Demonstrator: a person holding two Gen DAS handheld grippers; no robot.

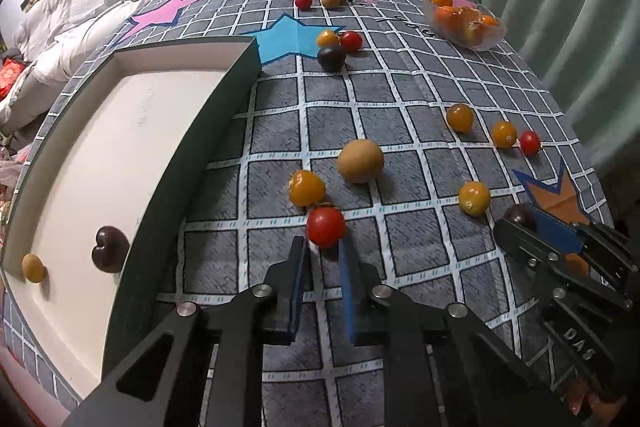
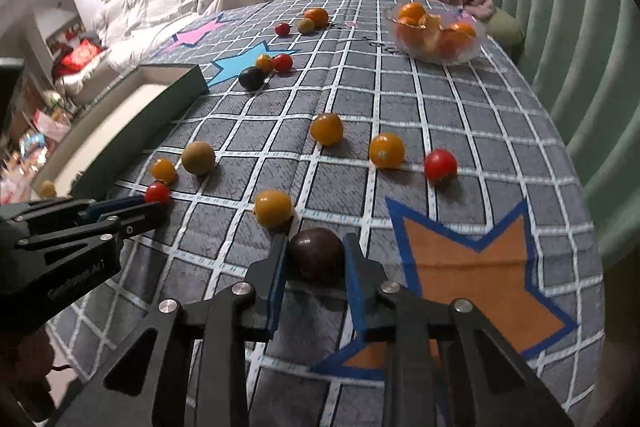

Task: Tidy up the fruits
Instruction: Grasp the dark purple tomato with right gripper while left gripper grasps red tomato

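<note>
Left claw (image 1: pixel 324 247) pinches a red tomato (image 1: pixel 325 231) resting on the bench (image 1: pixel 400 131), just beside the tray (image 1: pixel 224 131). Right claw (image 2: pixel 316 247) is closed on a dark plum (image 2: pixel 317 251), also on the bench, near the orange star (image 2: pixel 472 275).

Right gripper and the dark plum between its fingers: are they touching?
Touching. In the right wrist view the right gripper has both blue pads pressed against the sides of the dark plum, with no gap visible.
</note>
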